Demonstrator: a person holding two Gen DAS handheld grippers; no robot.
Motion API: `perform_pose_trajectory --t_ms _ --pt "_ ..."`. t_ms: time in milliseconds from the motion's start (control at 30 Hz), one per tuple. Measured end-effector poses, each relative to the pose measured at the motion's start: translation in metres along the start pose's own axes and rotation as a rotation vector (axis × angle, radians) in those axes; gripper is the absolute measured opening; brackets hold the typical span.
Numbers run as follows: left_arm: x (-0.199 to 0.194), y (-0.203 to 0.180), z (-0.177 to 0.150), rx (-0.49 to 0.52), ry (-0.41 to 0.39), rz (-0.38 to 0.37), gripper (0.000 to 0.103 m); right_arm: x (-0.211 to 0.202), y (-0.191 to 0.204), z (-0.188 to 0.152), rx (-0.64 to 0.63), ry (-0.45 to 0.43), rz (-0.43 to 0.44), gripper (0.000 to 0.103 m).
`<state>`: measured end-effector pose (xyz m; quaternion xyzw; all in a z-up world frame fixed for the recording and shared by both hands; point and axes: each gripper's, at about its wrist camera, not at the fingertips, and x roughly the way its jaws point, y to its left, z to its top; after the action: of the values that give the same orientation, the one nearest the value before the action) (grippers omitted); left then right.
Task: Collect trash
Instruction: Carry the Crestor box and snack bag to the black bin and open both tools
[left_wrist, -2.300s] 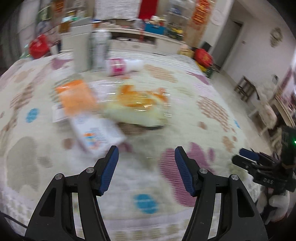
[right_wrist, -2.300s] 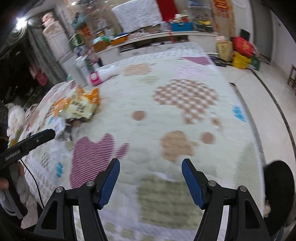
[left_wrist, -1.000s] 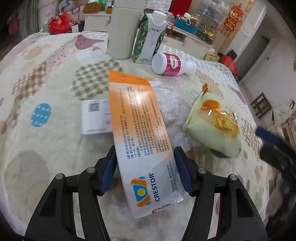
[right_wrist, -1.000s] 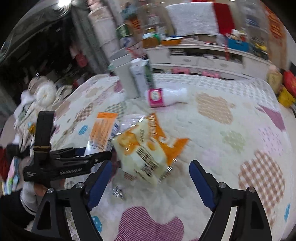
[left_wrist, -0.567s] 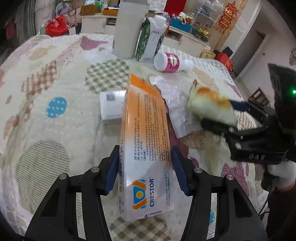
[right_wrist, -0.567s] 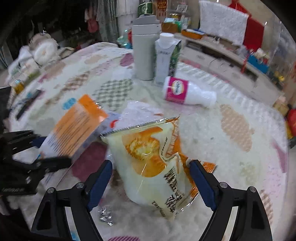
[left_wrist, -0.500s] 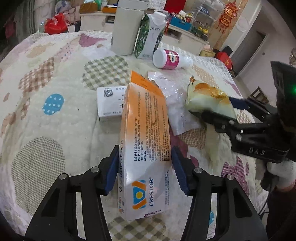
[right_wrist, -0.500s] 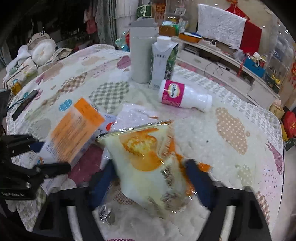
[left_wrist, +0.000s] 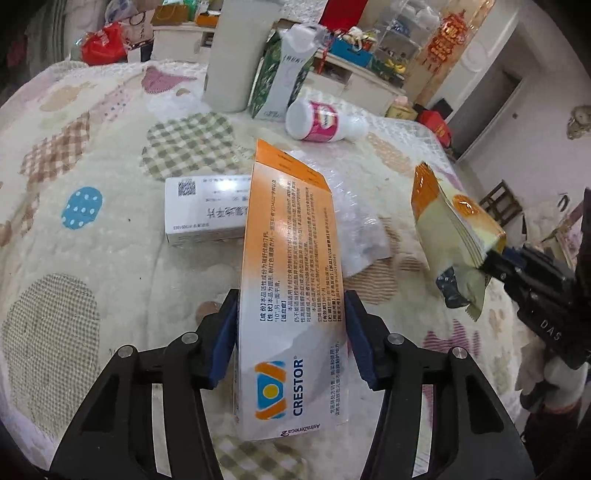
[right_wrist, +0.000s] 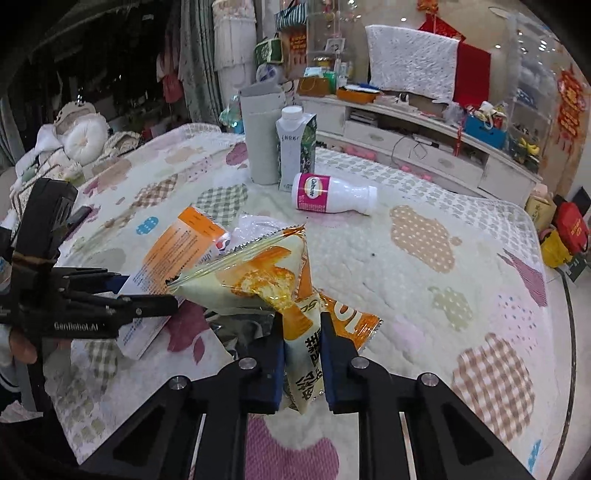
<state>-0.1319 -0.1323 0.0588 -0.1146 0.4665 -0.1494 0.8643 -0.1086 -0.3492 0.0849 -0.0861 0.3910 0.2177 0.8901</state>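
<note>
Blue-padded left gripper (left_wrist: 290, 339) clamped across the sides of the orange-and-white medicine carton (left_wrist: 291, 280), pads pressing on both long edges, carton tilted up off the quilted table cover (left_wrist: 74, 277). Right gripper (right_wrist: 302, 363) just closed, jaws pinched tight on the lower part of the yellow-orange snack wrapper (right_wrist: 266, 280), wrapper bunched between the pads and lifted, top seam pointing up.

Both pieces of trash held above the near edge of the cover, carton toward the near-left, wrapper just beside it toward the middle. No bin or bag visible in either view, so drop-off spot unknown.

Left on the cover: small white box (left_wrist: 205, 210) flat beyond the carton, crumpled clear plastic (left_wrist: 360, 225) beside it, pink-labelled white bottle (right_wrist: 330, 194) on its side toward the far edge, milk carton (right_wrist: 297, 147) and grey cylinder (right_wrist: 262, 136) upright behind it.

Doing it well, as a judgement: keep both grips firm while lifting clear; wrapper slippery and thin, likely to slide if loosened. Carton held near one end, so long free end may swing; keep wrist steady, avoid sweeping the white box or the plastic. Keep the two grippers apart in transit.
</note>
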Motion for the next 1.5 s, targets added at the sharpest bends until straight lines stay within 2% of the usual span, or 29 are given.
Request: perform_pose_trajectory --t_ms 167,433,1033,1500 --pt "-0.016 -0.022 -0.003 0.030 -0.019 -0.049 0.053 -0.026 -0.009 -0.012 0.039 -0.037 -0.015 0.016" --pt "-0.020 -0.080 -0.013 0.133 -0.027 -0.089 0.053 -0.065 -0.029 -0.043 0.103 -0.054 -0.081 0.016" --pt "0.016 -0.229 -0.038 0.372 0.024 -0.190 0.053 -0.150 -0.104 -0.127 0.273 -0.058 -0.267 0.016" --pt "0.054 -0.334 -0.073 0.515 0.117 -0.303 0.053 -0.218 -0.176 -0.220 0.474 -0.038 -0.444 0.016"
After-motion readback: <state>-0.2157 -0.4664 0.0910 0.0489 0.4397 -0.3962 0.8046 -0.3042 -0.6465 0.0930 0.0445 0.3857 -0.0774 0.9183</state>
